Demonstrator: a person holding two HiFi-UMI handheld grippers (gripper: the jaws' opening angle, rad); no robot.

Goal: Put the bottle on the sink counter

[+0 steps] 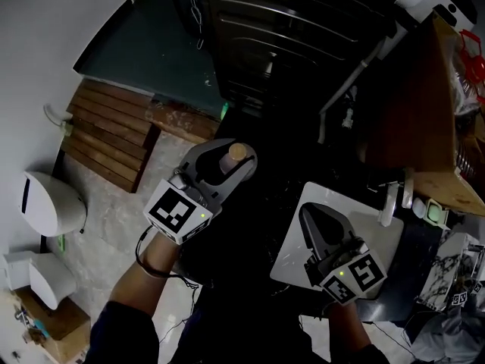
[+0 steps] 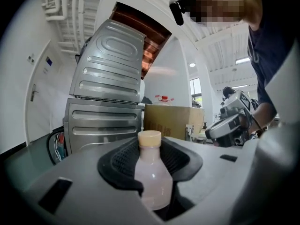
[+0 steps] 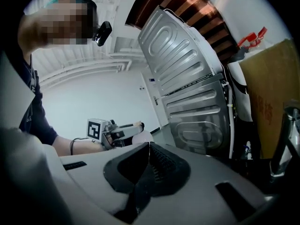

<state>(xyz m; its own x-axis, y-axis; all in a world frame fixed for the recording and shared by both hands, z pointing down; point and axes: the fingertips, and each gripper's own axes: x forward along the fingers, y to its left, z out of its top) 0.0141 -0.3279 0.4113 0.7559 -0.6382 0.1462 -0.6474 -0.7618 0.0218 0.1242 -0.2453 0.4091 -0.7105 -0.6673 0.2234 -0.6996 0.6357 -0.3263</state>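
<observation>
Clenched upright in the left gripper [image 2: 152, 149], between its black ribbed pads [image 2: 119, 162]: a small translucent plastic bottle [image 2: 153, 177] of pale pinkish liquid with a cream screw cap. Held up in the air in front of the tall ribbed grey metal cabinet [image 2: 105, 102], well apart from it, with the cap level with the cabinet's lower panel in the left gripper view. From the head view, placed just below the cabinet's foot and over dark floor, visible only by cap and neck past the pads

With jaws pressed tight together and nothing between them: the right gripper [image 3: 149, 159]. Placed below and to the right of the cabinet in the head view, above a flat white square slab [image 1: 383, 237]; whether touching it, cannot tell. Pointing roughly towards the cabinet, like the left gripper, and well apart from the bottle

Just beside the cabinet on its right: a brown cardboard box [image 2: 172, 121]. To the cabinet's left, on pale floor: a slatted brown wooden pallet [image 1: 114, 131], and farther out from the cabinet a white rounded plastic fixture [image 1: 51, 203]
</observation>
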